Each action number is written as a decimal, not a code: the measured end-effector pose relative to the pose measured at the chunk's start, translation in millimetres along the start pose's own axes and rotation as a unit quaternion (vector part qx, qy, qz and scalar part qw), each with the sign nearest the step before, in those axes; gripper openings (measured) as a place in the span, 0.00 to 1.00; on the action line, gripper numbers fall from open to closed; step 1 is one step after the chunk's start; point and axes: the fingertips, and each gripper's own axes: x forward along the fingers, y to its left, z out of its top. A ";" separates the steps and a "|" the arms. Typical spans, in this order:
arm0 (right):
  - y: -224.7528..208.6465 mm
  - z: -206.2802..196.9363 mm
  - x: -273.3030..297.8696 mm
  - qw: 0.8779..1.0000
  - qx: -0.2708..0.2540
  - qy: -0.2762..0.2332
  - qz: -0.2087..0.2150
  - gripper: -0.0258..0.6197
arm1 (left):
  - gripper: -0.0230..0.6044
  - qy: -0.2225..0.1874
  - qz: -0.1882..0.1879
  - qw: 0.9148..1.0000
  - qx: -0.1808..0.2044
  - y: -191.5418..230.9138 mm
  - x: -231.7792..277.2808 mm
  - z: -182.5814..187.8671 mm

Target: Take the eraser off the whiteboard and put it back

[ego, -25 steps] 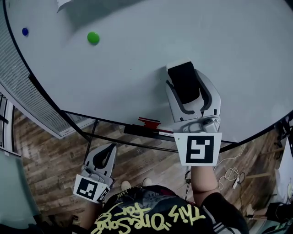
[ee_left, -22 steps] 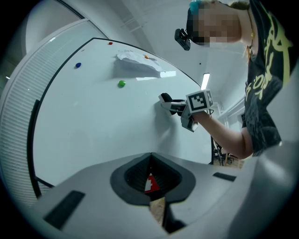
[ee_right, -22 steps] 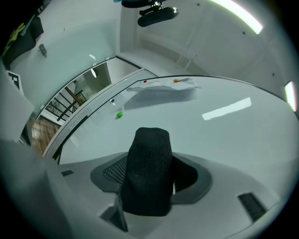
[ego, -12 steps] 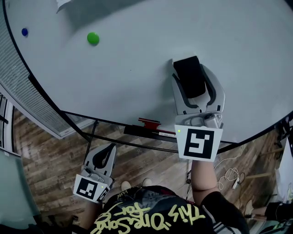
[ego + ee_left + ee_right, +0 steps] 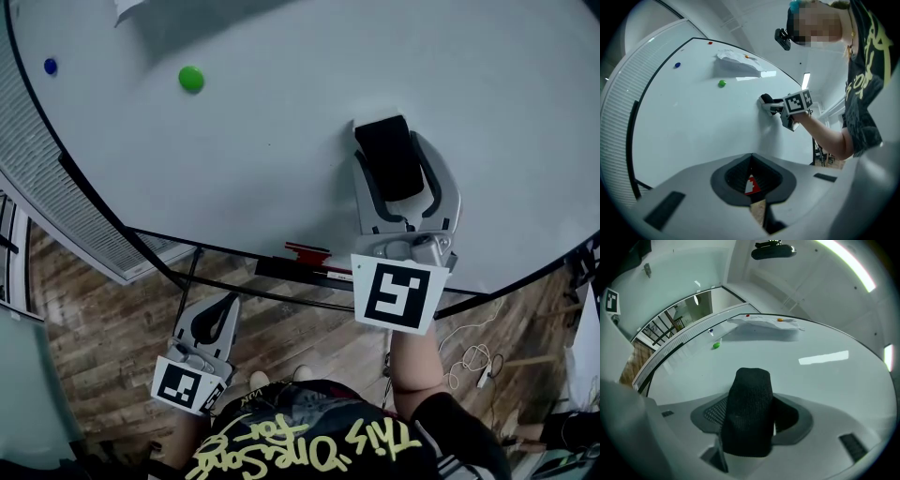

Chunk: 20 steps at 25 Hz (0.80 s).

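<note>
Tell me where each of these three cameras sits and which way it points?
Head view: on the person's head, looking steeply down the whiteboard; left gripper, right gripper and shirt show.
Left gripper view: on the low left gripper, looking up the board; its shut jaws and the person's arm show.
Right gripper view: on the right gripper, facing the board past jaws shut on the eraser.
All share the green magnet.
</note>
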 end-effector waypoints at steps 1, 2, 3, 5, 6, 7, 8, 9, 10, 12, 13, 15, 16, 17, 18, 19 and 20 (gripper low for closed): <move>0.0 0.4 0.2 1.000 0.000 0.000 -0.001 0.45 | 0.05 0.000 0.000 1.000 0.000 0.1 -0.1 0.1; 0.0 0.5 0.6 1.000 0.001 0.000 -0.003 0.45 | 0.05 -0.001 0.000 1.000 -0.001 0.5 -0.1 0.0; 0.0 0.3 1.0 1.000 0.001 0.000 -0.005 0.45 | 0.05 -0.001 0.001 1.000 -0.001 0.9 0.1 -0.2; 0.3 0.0 2.0 1.000 0.001 0.001 -0.009 0.45 | 0.05 0.000 0.003 1.000 -0.002 2.1 0.1 -1.0; 0.4 0.3 2.3 1.000 0.001 0.000 -0.010 0.45 | 0.05 0.000 0.003 1.000 -0.002 2.7 -0.1 -1.1; 0.5 0.8 2.4 1.000 0.002 -0.001 -0.010 0.45 | 0.05 0.000 0.004 1.000 -0.002 3.3 -0.6 -0.7; 0.6 1.4 2.4 1.000 0.003 -0.002 -0.009 0.45 | 0.05 -0.001 0.004 1.000 -0.002 3.8 -1.1 -0.1; 0.6 2.0 2.3 1.000 0.004 -0.003 -0.009 0.45 | 0.05 -0.002 0.005 1.000 -0.002 4.2 -1.6 0.6; 0.7 2.5 2.1 1.000 0.005 -0.004 -0.009 0.45 | 0.05 -0.002 0.005 1.000 -0.002 4.5 -2.2 1.0; 1.1 2.8 1.7 1.000 0.007 -0.004 -0.011 0.45 | 0.05 -0.002 0.006 1.000 -0.002 4.9 -2.8 1.5; 1.3 2.9 1.6 1.000 0.008 -0.004 -0.012 0.45 | 0.05 -0.003 0.006 1.000 -0.002 5.0 -2.9 1.7; 1.6 3.5 1.6 1.000 0.010 -0.006 -0.014 0.45 | 0.05 -0.005 0.006 1.000 -0.002 5.3 -3.2 2.3; 1.5 3.7 1.6 1.000 0.010 -0.006 -0.015 0.45 | 0.05 -0.005 0.006 1.000 -0.002 5.5 -3.5 2.5; 1.4 3.6 1.6 1.000 0.010 -0.006 -0.015 0.45 | 0.05 -0.005 0.006 1.000 -0.002 5.8 -3.7 2.6; 1.2 3.6 1.7 1.000 0.010 -0.007 -0.016 0.45 | 0.05 -0.005 0.007 1.000 -0.002 6.0 -3.8 2.7; 1.1 3.7 1.7 1.000 0.010 -0.007 -0.017 0.45 | 0.05 -0.005 0.007 1.000 -0.001 6.2 -3.9 2.9; 1.2 3.9 1.6 1.000 0.010 -0.008 -0.018 0.45 | 0.05 -0.005 0.007 1.000 -0.001 6.3 -3.9 3.0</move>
